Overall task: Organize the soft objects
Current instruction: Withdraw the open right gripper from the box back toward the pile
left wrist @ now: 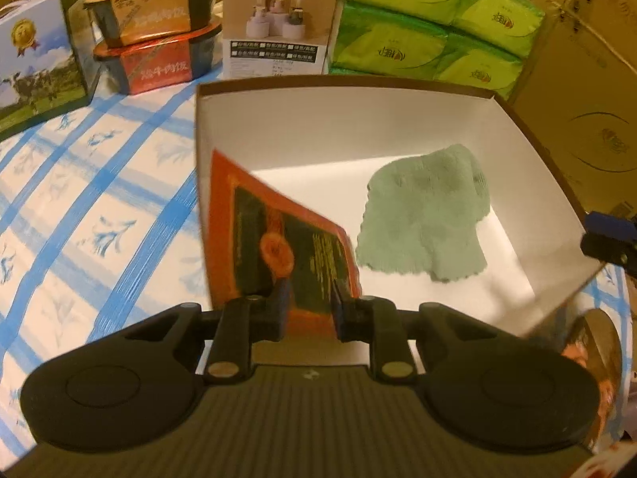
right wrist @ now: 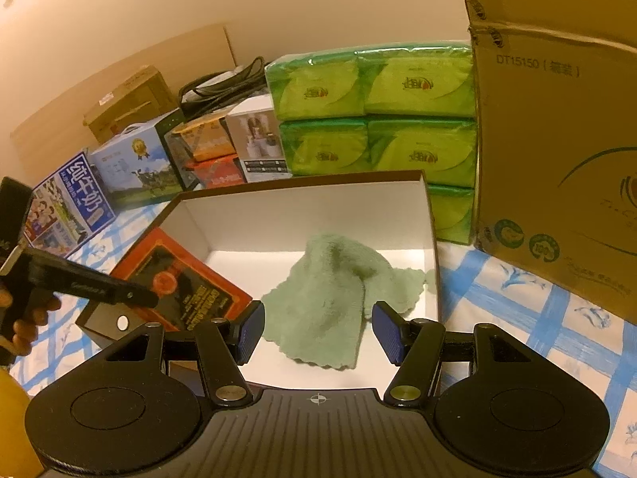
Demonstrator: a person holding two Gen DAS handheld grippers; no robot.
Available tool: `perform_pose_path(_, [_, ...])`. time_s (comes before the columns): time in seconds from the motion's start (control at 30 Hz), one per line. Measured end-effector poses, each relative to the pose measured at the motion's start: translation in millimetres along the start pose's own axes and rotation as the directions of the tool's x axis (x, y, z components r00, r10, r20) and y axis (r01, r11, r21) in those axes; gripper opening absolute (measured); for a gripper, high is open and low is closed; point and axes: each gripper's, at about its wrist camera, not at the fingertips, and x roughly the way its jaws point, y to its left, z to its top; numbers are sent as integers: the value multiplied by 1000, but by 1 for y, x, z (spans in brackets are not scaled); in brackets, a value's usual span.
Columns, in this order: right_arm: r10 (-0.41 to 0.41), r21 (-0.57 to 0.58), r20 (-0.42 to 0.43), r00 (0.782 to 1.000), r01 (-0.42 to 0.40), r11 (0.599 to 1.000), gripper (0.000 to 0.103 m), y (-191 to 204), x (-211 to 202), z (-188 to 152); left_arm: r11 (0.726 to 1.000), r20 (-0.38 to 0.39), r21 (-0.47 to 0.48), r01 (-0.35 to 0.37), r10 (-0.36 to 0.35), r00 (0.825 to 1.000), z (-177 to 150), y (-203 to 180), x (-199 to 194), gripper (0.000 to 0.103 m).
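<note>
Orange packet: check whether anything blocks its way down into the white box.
Nothing visible does. The orange packet, held in the left tool, hangs over the box's bare left side; the green cloth lies to the right.

The cloth [right wrist: 334,302] lies on the floor of the open box [right wrist: 302,207], toward its right wall. The flat packet [left wrist: 278,239], held between the left gripper [left wrist: 309,306] pads, leans over the box's left wall. The box sits on the tablecloth [left wrist: 99,207]. Tissue packs [right wrist: 374,119] stack behind it, and a cardboard carton [right wrist: 557,159] stands to its right.
</note>
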Motion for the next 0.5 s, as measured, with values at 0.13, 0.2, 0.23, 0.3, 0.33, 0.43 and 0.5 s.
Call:
perform_pose_path(0.13, [4, -4, 0, 1000, -4, 1000, 61, 0, 2, 1, 1000, 22, 19, 15, -15, 1000, 4, -6, -2, 20])
perform_pose_path(0.2, [4, -16, 0, 1000, -4, 1000, 61, 0, 4, 1, 998, 58, 40, 38, -40, 997, 0, -5, -16, 20])
perform_pose_path(0.23, [2, -21, -2, 1000, -2, 1000, 61, 0, 5, 2, 998, 75, 60, 28, -33, 997, -3, -5, -24, 20])
perform_pose_path(0.3, [-4, -20, -5, 1000, 4, 1000, 61, -1, 8, 2, 995, 109, 102, -6, -6, 994, -9, -2, -38, 20])
perform_pose_path(0.33, [-4, -14, -6, 1000, 4, 1000, 61, -2, 8, 2, 993, 123, 114, -28, 14, 992, -12, 1, -44, 20])
perform_pose_path(0.43, [5, 2, -6, 1000, -5, 1000, 61, -3, 8, 3, 991, 156, 119, -64, 45, 987, -18, 13, -61, 20])
perform_pose_path(0.5, [7, -2, -5, 1000, -7, 1000, 61, -1, 6, 2, 990, 177, 116, -74, 53, 983, -23, 20, -71, 20])
